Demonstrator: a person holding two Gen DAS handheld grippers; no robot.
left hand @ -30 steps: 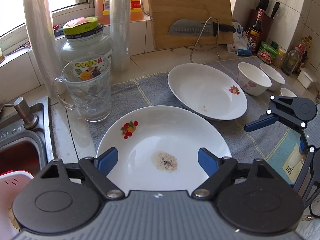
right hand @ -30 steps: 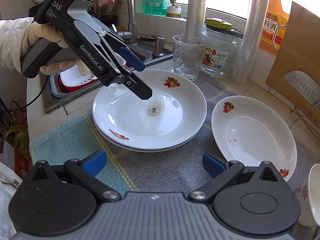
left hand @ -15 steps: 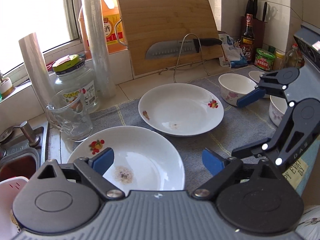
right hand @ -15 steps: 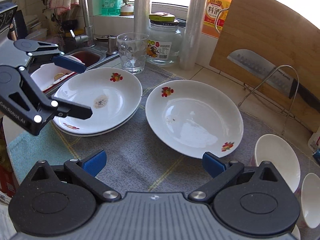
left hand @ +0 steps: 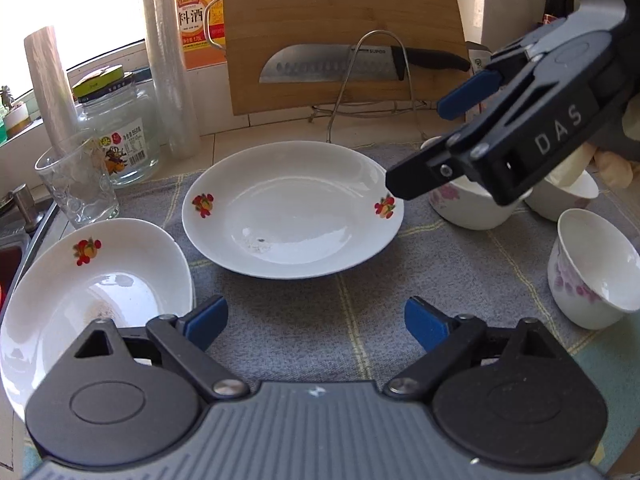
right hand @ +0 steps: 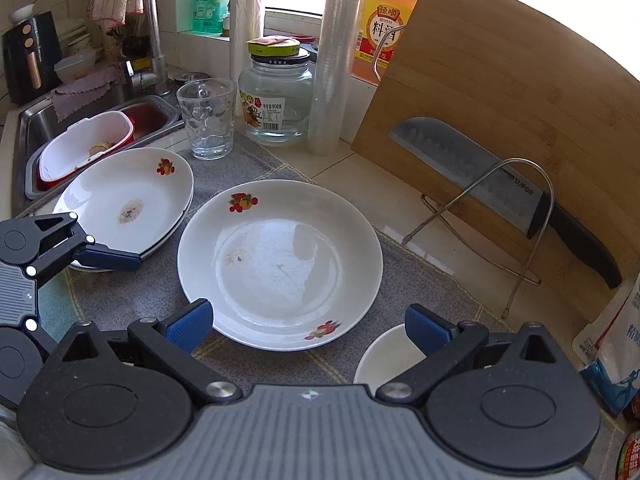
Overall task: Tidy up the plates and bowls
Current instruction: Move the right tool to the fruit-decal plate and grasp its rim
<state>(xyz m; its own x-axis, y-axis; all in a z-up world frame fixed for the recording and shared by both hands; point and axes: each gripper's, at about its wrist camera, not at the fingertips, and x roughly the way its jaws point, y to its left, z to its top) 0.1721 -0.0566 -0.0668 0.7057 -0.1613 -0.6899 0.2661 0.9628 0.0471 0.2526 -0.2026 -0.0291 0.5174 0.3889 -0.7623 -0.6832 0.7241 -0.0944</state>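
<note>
Plate at 12 o'clock is judged next for stacking; left gripper and right gripper are spread, empty; rim must be straddled.

right gripper body — "DAS" | knife blade — "SUPOR" | orange bottle label read "料酒" | glass jar label showed "950", the rest too small

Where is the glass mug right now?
The glass mug stands at the mat's far left corner, between the sink and the glass jar, behind the stacked plates.
</note>
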